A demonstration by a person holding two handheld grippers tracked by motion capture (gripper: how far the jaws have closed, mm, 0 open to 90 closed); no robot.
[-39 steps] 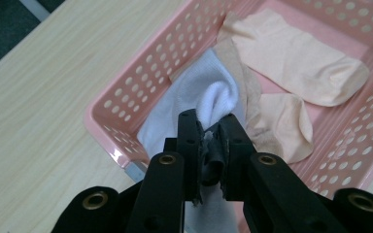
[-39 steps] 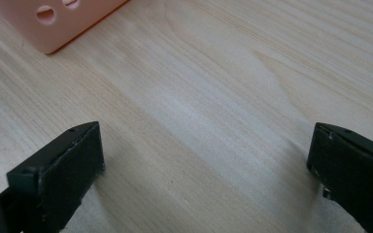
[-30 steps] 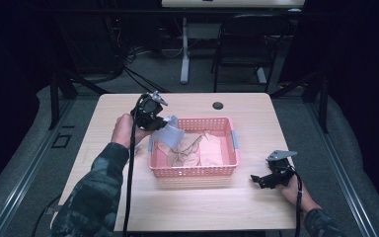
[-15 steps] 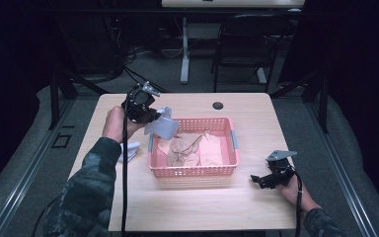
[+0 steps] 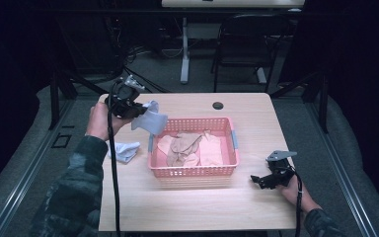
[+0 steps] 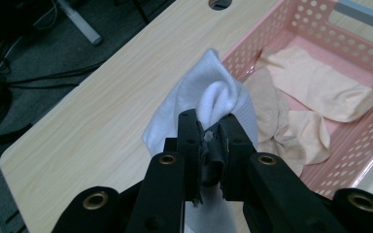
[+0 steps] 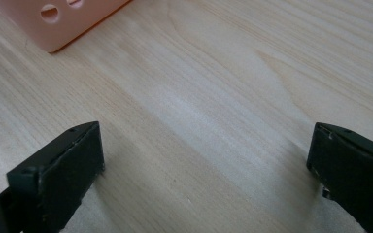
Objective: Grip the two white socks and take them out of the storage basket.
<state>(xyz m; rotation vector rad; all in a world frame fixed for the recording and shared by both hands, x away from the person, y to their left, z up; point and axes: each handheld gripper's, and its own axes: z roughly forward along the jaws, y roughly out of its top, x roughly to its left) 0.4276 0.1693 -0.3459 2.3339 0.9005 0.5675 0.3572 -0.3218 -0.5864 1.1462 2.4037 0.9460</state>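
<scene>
High view: your left gripper (image 5: 137, 109) sits upper left of the frame, clenched on a white sock (image 5: 150, 118) that dangles at the upper-left corner of the pink basket (image 5: 229, 158). A second white sock (image 5: 124, 150) lies on the table (image 5: 187, 212) left of the basket, and beige socks (image 5: 190, 148) are piled inside it.

In the left gripper view, centre frame, the jaws pinch only a small fold of the sock (image 6: 209, 99), with most of the fabric hanging loose beyond them. That's your risk: a thin bite like this could slip if you swing fast, and I'd judge the trailing end could snag the basket rim (image 6: 291, 29) and drape outside instead of landing in.

Lower right of the high view, your right gripper (image 5: 264, 180) rests on the table, jaws spread wide, gripping nothing.
</scene>
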